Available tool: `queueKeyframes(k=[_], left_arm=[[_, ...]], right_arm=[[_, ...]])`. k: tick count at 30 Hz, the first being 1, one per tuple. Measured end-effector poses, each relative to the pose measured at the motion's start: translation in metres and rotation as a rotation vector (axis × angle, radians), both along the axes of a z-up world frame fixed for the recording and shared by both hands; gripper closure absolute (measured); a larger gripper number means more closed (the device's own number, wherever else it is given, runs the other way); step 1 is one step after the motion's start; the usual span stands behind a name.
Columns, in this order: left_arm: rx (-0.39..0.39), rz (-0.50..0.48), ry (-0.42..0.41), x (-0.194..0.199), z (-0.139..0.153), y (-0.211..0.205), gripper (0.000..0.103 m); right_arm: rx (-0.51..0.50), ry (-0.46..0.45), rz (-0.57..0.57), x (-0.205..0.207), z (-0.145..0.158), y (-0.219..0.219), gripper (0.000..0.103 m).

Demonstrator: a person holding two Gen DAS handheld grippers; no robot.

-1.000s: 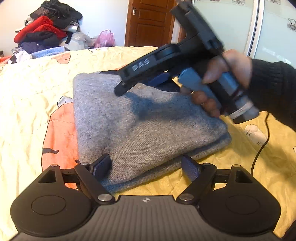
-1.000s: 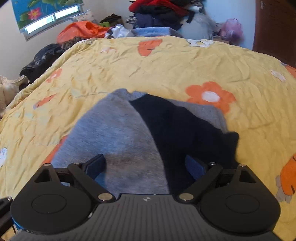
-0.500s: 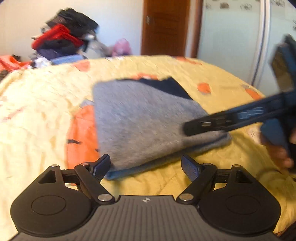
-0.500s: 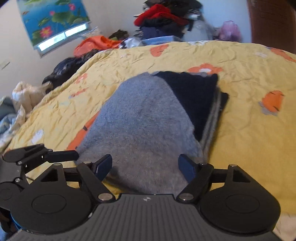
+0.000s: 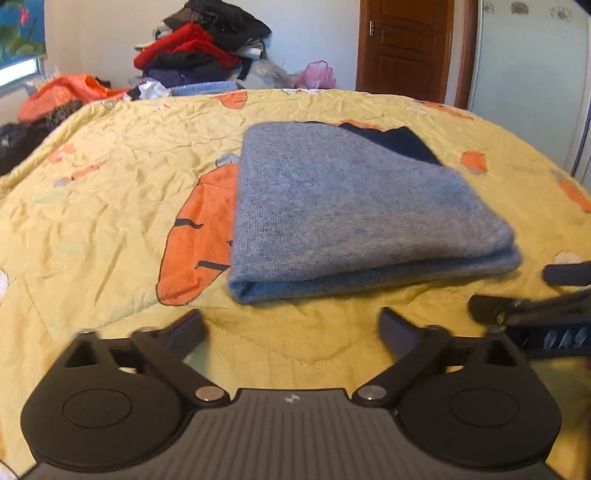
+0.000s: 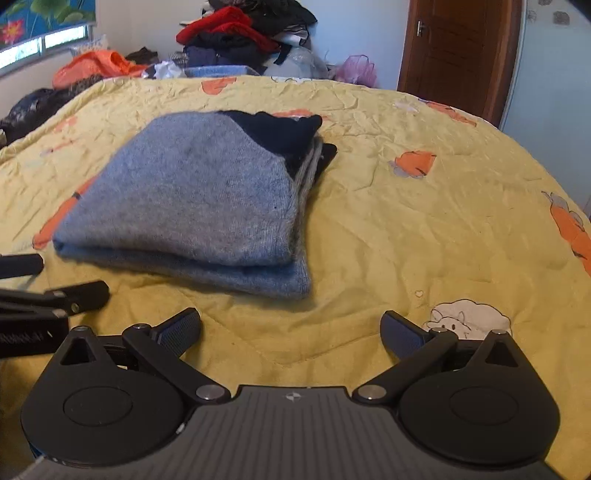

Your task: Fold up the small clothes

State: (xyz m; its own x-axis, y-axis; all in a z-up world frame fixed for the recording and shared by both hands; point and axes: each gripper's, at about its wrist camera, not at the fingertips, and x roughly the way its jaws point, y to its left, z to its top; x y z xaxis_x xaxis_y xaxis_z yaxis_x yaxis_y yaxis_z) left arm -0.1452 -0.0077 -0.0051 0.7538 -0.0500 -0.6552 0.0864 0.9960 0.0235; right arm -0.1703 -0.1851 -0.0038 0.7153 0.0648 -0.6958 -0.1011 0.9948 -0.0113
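A folded grey knit sweater (image 5: pixel 351 210) (image 6: pixel 192 192) lies flat on the yellow quilt (image 5: pixel 110 203) (image 6: pixel 406 229), with a dark navy part (image 5: pixel 399 144) (image 6: pixel 280 133) showing at its far end. My left gripper (image 5: pixel 291 325) hovers just short of the sweater's near folded edge. Its jaws are opening and hold nothing. My right gripper (image 6: pixel 290 325) hangs near the sweater's near right corner, jaws also opening, with only quilt between them. Each gripper shows in the other's view: the right gripper (image 5: pixel 513 291) at the right edge, the left gripper (image 6: pixel 70 278) at the left edge.
A heap of red, black and blue clothes (image 5: pixel 199 51) (image 6: pixel 240 33) is stacked beyond the far edge of the bed. An orange garment (image 5: pixel 66 92) and dark clothes lie at the far left. A wooden door (image 5: pixel 402 48) and a pale wardrobe panel (image 5: pixel 528 74) stand behind.
The right gripper has come off the top of the sweater and swung round to its near right corner. The left gripper has drawn back from the sweater's edge. Both sets of jaws stand wider.
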Motion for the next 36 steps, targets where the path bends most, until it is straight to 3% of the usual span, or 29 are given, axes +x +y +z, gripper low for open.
queueKeyframes(k=[5, 9, 19, 25, 36], left_arm=[[-0.005, 0.017, 0.005, 0.007, 0.001, 0.004, 0.0], [-0.011, 0.004, 0.012, 0.009, 0.001, 0.006, 0.0], [-0.01, 0.004, 0.013, 0.011, 0.001, 0.005, 0.0], [-0.047, 0.005, 0.001, 0.009, 0.001, 0.01, 0.0], [-0.019, 0.013, 0.002, 0.008, 0.0, 0.006, 0.0]], right_arm=[[0.007, 0.003, -0.093, 0.008, 0.001, 0.004, 0.0], [0.008, -0.087, -0.114, -0.001, -0.007, 0.007, 0.0], [0.001, -0.051, -0.085, -0.004, -0.004, 0.006, 0.0], [0.008, -0.077, -0.065, -0.009, -0.005, 0.003, 0.0], [0.012, -0.089, -0.071, -0.012, -0.007, 0.003, 0.0]])
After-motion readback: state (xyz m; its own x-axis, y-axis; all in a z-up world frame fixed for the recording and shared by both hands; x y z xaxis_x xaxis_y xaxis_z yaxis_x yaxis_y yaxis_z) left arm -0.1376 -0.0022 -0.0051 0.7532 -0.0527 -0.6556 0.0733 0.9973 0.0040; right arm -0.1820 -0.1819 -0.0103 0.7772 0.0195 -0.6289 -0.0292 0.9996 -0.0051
